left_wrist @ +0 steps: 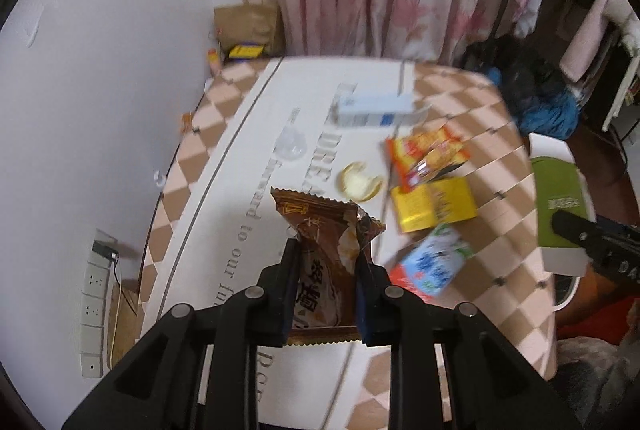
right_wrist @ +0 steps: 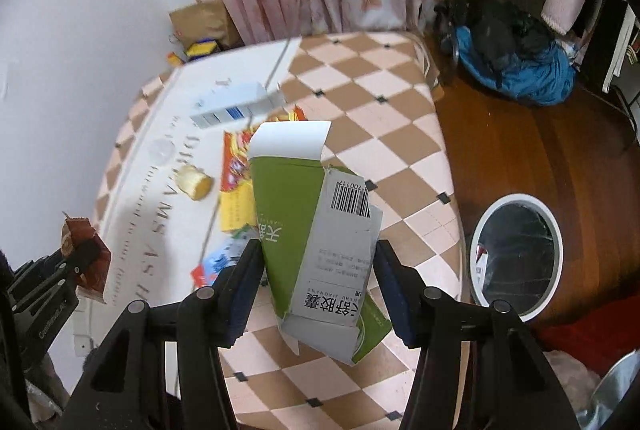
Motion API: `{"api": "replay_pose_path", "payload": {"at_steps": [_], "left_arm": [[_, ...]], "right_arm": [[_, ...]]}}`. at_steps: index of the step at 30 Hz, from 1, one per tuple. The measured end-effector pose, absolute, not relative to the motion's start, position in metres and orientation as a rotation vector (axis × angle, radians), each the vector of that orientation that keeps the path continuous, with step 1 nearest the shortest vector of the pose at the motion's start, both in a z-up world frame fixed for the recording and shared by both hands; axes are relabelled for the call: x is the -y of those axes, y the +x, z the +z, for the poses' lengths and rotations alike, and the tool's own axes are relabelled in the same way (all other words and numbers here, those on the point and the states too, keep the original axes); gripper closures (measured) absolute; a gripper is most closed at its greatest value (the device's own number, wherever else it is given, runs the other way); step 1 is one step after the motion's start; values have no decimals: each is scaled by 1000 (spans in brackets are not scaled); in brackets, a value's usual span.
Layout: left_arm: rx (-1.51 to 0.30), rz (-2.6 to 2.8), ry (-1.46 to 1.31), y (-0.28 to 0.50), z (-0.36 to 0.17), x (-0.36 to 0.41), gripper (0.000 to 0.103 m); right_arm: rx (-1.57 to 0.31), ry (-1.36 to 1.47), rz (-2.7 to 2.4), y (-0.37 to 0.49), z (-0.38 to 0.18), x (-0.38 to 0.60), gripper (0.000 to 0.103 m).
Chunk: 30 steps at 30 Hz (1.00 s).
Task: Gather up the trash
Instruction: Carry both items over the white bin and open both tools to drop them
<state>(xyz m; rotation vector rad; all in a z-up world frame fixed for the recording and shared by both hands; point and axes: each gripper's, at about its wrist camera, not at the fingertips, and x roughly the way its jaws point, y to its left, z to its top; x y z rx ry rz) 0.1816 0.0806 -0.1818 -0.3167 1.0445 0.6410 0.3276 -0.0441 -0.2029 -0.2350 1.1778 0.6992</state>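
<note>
My left gripper (left_wrist: 326, 250) is shut on a brown snack wrapper (left_wrist: 324, 230) and holds it above the table; the wrapper also shows in the right wrist view (right_wrist: 86, 254). My right gripper (right_wrist: 316, 250) is shut on a flattened green and white carton (right_wrist: 316, 214), held above the table's right side; the carton also shows in the left wrist view (left_wrist: 560, 198). On the table lie a white and blue box (left_wrist: 376, 109), an orange wrapper (left_wrist: 426, 154), a yellow box (left_wrist: 434, 204), a blue and white packet (left_wrist: 434, 262) and a round yellow cup (left_wrist: 360, 181).
The table (right_wrist: 360, 102) has a checkered cloth with a white printed strip. A white-rimmed bin with a black liner (right_wrist: 516, 254) stands on the wooden floor right of the table. A wall is on the left, pink curtains behind, a blue and black bag (right_wrist: 516, 66) beyond.
</note>
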Motion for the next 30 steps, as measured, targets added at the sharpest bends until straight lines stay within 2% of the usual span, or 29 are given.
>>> {"api": "replay_pose_path", "payload": {"at_steps": [9,16,22,30], "left_arm": [[-902,590,-286,217,-122,-20,83],[-891,483,-297,279,-123,48,83],[-948,369,-318,344,-161,120,83],[-1117,219,-299,422,-239,196,83]], "right_arm": [[-1075,-136,669,345,-147,112,45],[-1048,-92,579,384,-133,196,45],[-1099,-82,456,431,-165,276,45],[-1257,-55,306,491,-258,374,45]]}}
